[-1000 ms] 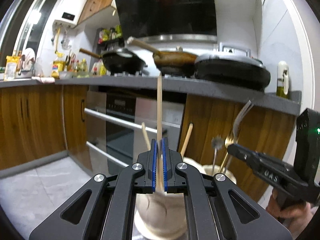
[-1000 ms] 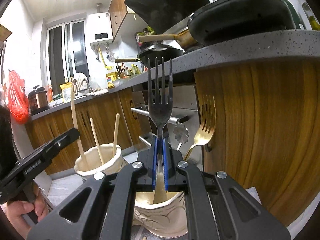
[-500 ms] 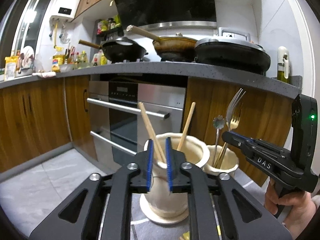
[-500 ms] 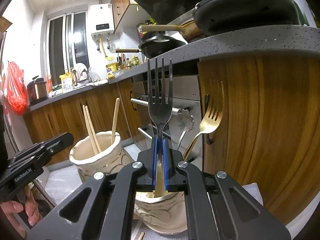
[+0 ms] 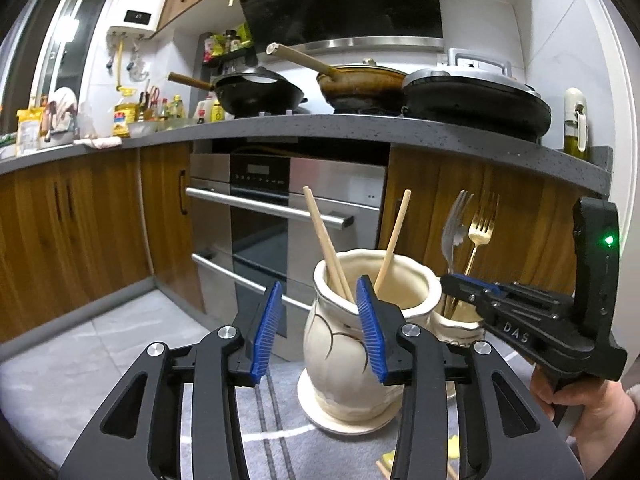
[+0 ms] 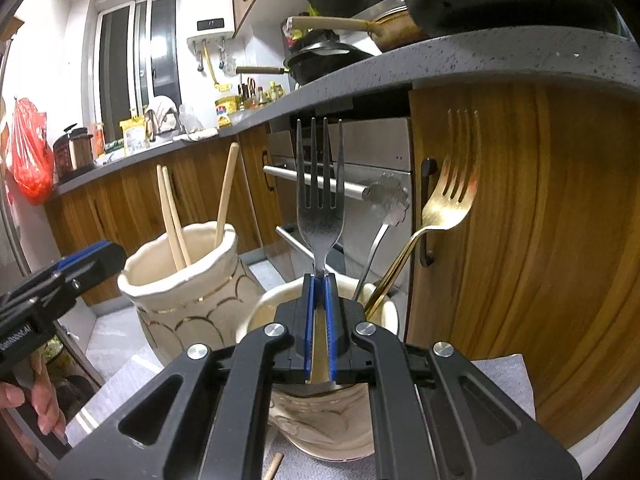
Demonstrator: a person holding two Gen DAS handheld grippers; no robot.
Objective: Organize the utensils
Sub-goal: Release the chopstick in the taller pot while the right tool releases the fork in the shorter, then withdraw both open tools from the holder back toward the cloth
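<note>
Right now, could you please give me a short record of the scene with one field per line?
setting: low surface in front of wood cabinets and an oven
left gripper: jaws opening, nothing between the pads
right gripper: shut on the dark fork, tines up, over the smaller jar
large jar: cream ceramic, holds three wooden chopsticks
smaller jar: holds a gold fork and a silver flower-topped utensil
loose items: chopstick ends lie on the surface near the jars
</note>
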